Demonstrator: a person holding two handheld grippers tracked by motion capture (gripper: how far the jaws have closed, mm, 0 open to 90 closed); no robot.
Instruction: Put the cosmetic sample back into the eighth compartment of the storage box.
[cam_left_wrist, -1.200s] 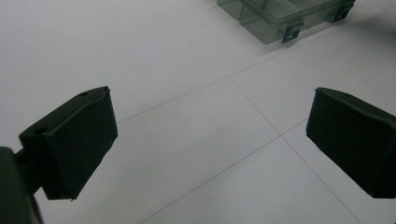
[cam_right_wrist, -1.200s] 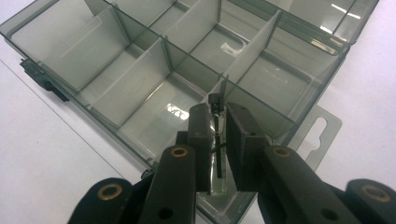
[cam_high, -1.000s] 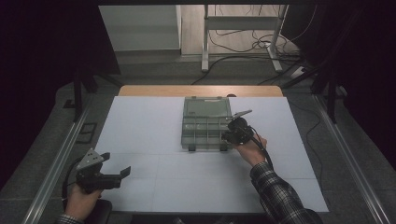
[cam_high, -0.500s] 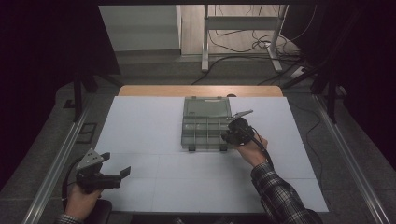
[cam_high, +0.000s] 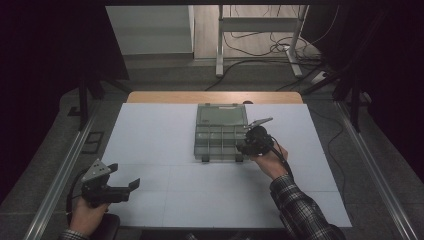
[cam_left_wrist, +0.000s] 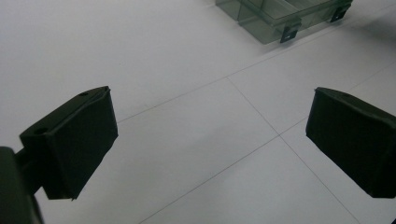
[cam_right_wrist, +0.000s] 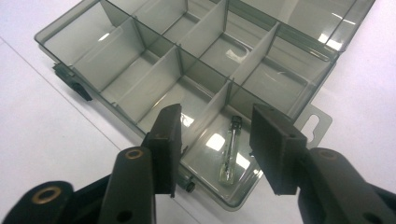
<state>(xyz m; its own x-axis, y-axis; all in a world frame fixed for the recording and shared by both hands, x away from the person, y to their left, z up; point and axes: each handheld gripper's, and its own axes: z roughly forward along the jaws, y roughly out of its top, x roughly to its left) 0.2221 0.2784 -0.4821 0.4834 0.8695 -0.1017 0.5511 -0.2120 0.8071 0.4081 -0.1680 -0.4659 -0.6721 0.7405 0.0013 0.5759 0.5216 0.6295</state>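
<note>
One clear organizer box (cam_high: 220, 132) sits mid-tabletop (cam_high: 150, 140), one small glass vial (cam_right_wrist: 229, 149) lying in its near corner compartment. Right hand-held gripper (cam_right_wrist: 215, 140) hovers over that vial, jaws apart and empty. Left hand-held gripper (cam_high: 125, 187) hangs wide open near the tabletop's front-left edge, well apart.

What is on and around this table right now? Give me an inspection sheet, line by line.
Surface: white table top with thin seam lines, wooden edge at the far side.
Job's things: clear compartment box lying open, lid folded back; a small glass vial lies in a corner compartment.
Clutter: nothing seen.
Grippers: right gripper over the box's right edge, jaws open either side of the vial, not touching it; left gripper at the near left corner, jaws open and empty.
Cables: a cable trails from each gripper; loose cables on the floor beyond the table.
Surroundings: dark room, metal rails either side, a table frame behind.
</note>
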